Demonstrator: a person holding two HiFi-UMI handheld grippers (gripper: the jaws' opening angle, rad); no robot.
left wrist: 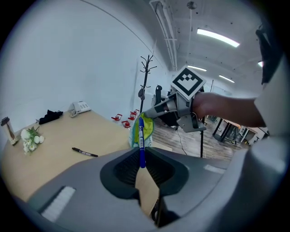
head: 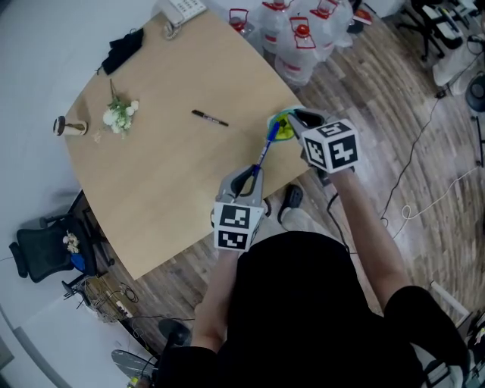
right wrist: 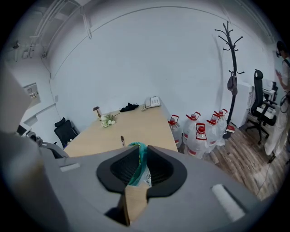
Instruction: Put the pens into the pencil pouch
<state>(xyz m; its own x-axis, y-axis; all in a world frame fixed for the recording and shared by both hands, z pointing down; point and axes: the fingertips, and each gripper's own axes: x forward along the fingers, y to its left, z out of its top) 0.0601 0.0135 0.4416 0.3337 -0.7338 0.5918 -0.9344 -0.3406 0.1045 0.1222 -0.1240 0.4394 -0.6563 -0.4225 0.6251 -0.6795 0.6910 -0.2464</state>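
At the table's (head: 151, 174) near corner, the pencil pouch (head: 283, 127) is clamped by its rim in the right gripper (head: 294, 121), and what is inside it cannot be seen. A black pen (head: 210, 117) lies mid-table, with white flowers (head: 120, 115) and a phone (head: 180, 10) farther off and water jugs (head: 303, 34) on the wood floor beyond. The left gripper (head: 254, 173) is closed on a blue pen (head: 265, 151), whose long axis runs away from it towards the pouch, far end at its mouth.

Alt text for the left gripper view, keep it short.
The left gripper clamps a blue pen, pointed at the yellow-green pouch that the right gripper holds up. To the left, a black pen lies on the wooden table.
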